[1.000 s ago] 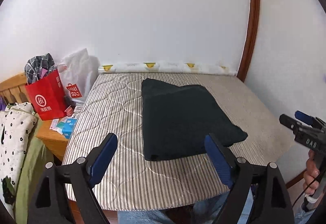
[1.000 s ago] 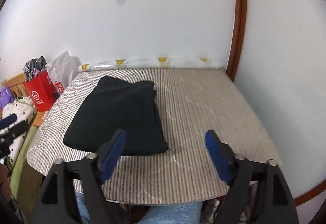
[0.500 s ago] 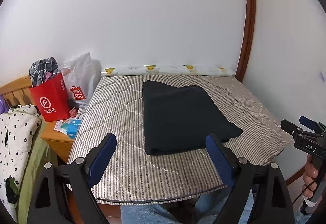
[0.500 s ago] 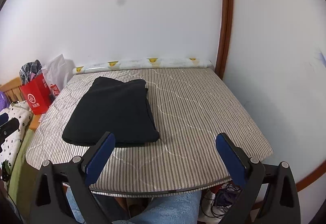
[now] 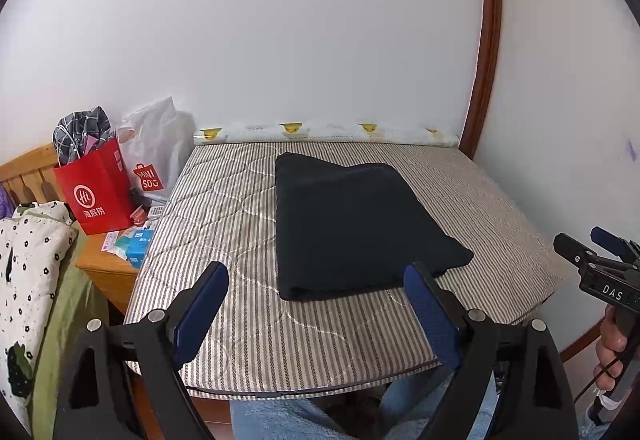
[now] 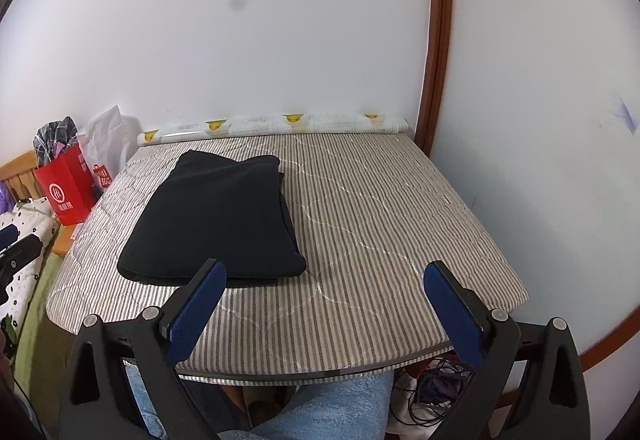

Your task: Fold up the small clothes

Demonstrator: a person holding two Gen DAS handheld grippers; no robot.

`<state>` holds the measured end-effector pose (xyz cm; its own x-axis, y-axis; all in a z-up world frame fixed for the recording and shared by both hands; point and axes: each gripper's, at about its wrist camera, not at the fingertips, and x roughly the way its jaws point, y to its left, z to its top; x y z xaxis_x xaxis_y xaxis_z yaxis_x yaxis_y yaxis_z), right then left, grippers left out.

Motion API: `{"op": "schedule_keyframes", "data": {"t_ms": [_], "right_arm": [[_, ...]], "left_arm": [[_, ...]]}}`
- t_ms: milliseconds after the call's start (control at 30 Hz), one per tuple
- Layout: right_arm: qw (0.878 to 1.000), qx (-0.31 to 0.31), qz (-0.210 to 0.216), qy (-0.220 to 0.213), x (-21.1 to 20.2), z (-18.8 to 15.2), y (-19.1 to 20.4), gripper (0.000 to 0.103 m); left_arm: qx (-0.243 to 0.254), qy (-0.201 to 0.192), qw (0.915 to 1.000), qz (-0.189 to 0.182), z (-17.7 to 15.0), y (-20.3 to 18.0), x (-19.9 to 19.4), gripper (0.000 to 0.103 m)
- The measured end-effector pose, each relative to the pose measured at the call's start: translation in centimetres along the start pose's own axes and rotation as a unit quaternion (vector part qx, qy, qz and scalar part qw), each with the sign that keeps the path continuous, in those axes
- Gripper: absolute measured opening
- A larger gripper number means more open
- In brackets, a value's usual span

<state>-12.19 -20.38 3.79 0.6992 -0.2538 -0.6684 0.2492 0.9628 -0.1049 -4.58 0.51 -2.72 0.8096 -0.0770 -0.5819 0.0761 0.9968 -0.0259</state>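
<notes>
A black garment point(image 5: 352, 224) lies folded into a thick rectangle on the striped table pad point(image 5: 248, 336); it also shows in the right wrist view point(image 6: 216, 224), left of the pad's point(image 6: 380, 224) middle. My left gripper point(image 5: 316, 288) is open and empty, held back over the pad's near edge, short of the garment. My right gripper point(image 6: 320, 288) is open and empty, near the front edge, to the right of the garment. The right gripper also shows at the right edge of the left wrist view point(image 5: 592, 252).
A red paper bag point(image 5: 96, 192) and a white plastic bag point(image 5: 154, 156) stand on a wooden side table point(image 5: 104, 268) at the left. A printed roll point(image 6: 276, 126) lies along the back wall. A wooden door frame point(image 6: 436, 40) rises at the right. Cables point(image 6: 432, 392) lie below.
Both grippers have pulled back and up from the table, so the garment looks smaller and farther. The right gripper's jaws have opened wider. The garment has not moved.
</notes>
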Motion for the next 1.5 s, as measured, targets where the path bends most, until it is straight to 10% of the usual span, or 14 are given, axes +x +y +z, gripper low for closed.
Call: {"op": "schedule_keyframes", "data": {"t_ms": [1500], "right_arm": [[1.000, 0.001, 0.007, -0.004, 0.15, -0.21, -0.16, 0.098]], "left_arm": [[-0.003, 0.004, 1.0000, -0.003, -0.36, 0.51, -0.01, 0.089]]}}
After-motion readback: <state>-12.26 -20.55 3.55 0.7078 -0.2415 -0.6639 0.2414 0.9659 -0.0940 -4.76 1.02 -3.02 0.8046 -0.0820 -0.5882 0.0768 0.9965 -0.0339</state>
